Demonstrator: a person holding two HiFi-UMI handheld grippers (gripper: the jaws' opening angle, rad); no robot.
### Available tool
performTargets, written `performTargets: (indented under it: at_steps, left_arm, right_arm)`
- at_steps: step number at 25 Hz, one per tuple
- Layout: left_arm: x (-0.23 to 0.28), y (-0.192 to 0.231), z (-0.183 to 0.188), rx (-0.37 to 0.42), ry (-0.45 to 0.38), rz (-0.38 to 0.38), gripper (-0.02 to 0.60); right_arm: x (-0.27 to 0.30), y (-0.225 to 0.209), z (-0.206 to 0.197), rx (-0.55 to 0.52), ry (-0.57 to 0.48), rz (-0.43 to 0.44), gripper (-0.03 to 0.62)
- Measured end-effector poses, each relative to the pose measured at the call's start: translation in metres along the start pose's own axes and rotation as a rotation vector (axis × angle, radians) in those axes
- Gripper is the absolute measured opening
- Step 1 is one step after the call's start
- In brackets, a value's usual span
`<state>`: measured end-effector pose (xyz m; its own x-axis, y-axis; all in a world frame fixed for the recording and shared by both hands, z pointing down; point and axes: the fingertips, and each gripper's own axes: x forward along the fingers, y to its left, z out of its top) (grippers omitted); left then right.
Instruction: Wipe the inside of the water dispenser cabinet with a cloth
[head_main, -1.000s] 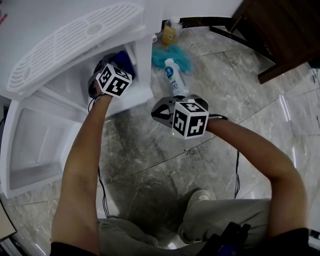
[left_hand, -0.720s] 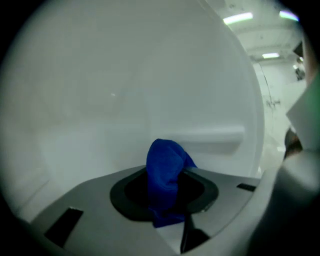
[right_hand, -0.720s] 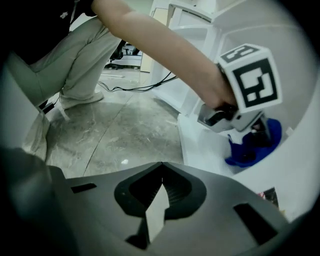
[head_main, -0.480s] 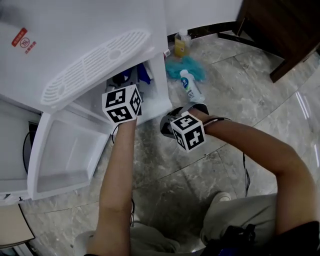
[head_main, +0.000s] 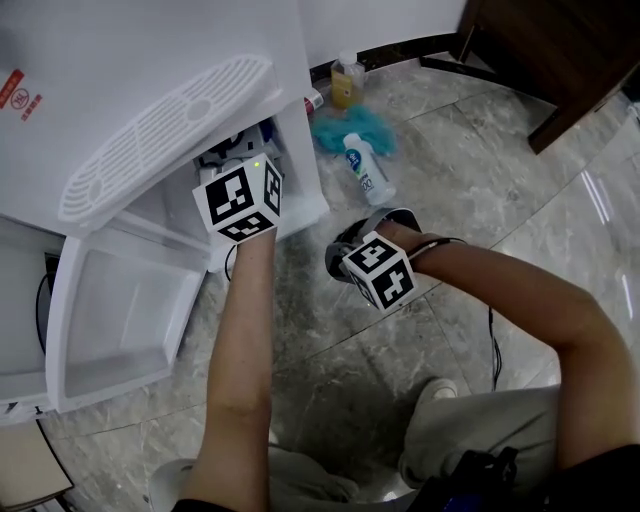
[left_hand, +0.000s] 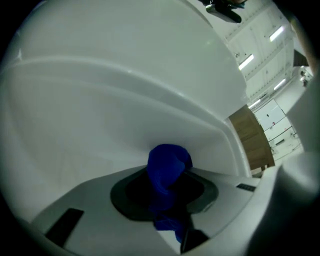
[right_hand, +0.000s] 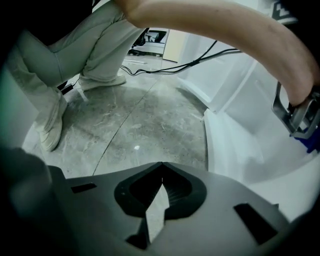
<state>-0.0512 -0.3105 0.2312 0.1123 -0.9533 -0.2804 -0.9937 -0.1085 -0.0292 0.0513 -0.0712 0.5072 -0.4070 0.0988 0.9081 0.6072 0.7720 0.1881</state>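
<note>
Blue cloth (left_hand: 167, 167) sits clamped in the left gripper's (left_hand: 166, 197) fingers against a white wall at the mouth of the water dispenser cabinet (head_main: 165, 215), so I judge the wiping under way, how far I cannot tell. My right gripper (right_hand: 161, 180) hangs over the floor, fingers clenched on nothing. The open door's (head_main: 120, 310) inner tray looks bare; the cabinet's contents are hidden.

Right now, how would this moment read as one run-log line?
left gripper: shut on blue cloth, at water dispenser cabinet opening | right gripper: shut, empty, over stone floor | cabinet door: open
</note>
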Motion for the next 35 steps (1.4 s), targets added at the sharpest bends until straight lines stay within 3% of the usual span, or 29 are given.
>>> performTargets:
  at_steps: [5,9,13,17,23,27,35]
  left_arm:
    - [0.033,0.022,-0.014,0.056,0.068,0.089,0.114]
    - [0.050,0.031,-0.017,0.069,0.105,0.062,0.114]
    - [0.037,0.022,-0.016,0.099,0.108,0.058,0.114]
    - [0.021,0.008,-0.013,0.075,0.072,0.053,0.114]
    - [0.037,0.018,-0.018,0.078,0.080,0.031,0.106]
    - [0.052,0.023,-0.018,0.099,0.098,0.002,0.103]
    - [0.029,0.013,-0.021,0.029,0.084,0.033,0.103]
  right_arm:
    - [-0.003,0.009,-0.001,0.021,-0.017,0.000,-0.003]
    - [-0.004,0.023,-0.010,0.006,-0.003,0.022,-0.003]
    - [-0.001,0.023,-0.020,-0.003,0.027,0.028,-0.003]
    - [-0.003,0.009,-0.007,0.019,0.001,0.007,-0.003]
    - [-0.004,0.008,0.013,0.031,-0.052,0.011,-0.003]
    - [-0.004,0.021,0.009,0.055,-0.054,0.036,-0.003]
    - [-0.002,0.022,-0.002,0.045,-0.019,0.063,-0.003]
